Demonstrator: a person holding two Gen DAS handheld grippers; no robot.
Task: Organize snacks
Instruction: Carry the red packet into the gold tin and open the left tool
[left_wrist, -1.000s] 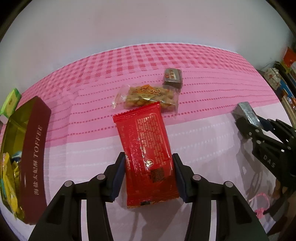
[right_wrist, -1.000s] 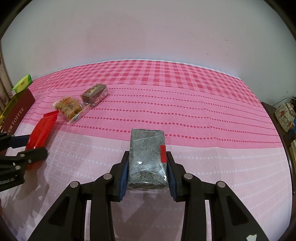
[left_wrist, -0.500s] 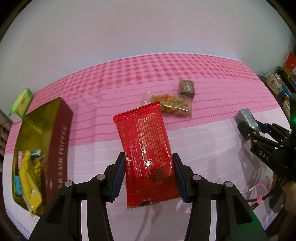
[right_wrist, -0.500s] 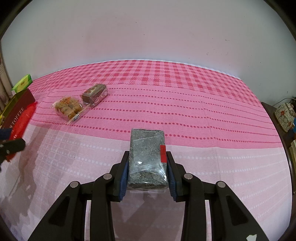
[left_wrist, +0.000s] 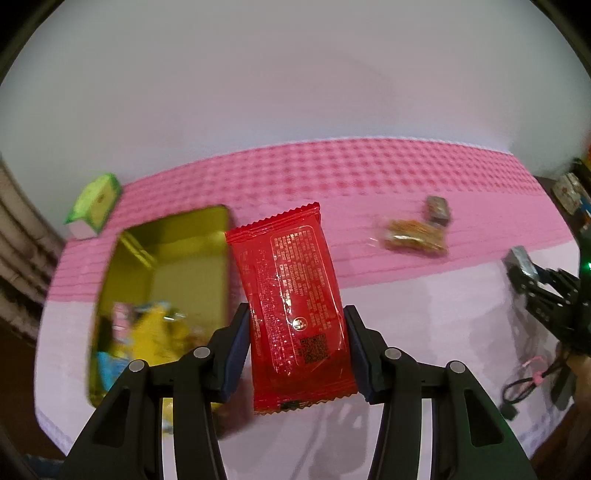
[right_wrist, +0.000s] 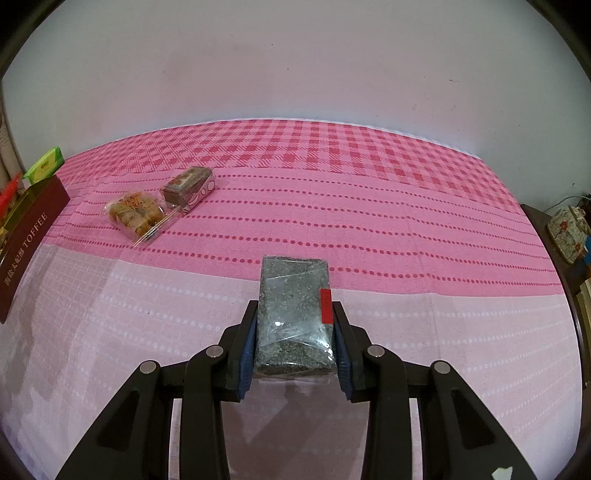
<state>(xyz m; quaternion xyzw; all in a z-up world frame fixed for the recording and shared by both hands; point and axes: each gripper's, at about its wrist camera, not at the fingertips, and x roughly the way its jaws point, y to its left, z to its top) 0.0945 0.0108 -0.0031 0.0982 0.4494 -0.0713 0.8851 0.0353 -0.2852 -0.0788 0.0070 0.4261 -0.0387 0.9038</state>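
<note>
In our left view, the left gripper (left_wrist: 295, 332) clamps the red packet (left_wrist: 291, 310) above the open tin (left_wrist: 162, 258), near its right rim; bare cloth (left_wrist: 424, 325) lies to the right. In our right view, the right gripper (right_wrist: 295, 336) pinches the grey bar (right_wrist: 293, 314) over open cloth (right_wrist: 443, 258), with the tin's TOFFEE side (right_wrist: 26, 251) visible only here

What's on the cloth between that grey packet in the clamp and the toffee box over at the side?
Nothing: in the right wrist view the pink tablecloth between the grey packet and the toffee tin is bare; the loose snacks lie farther back.
</note>
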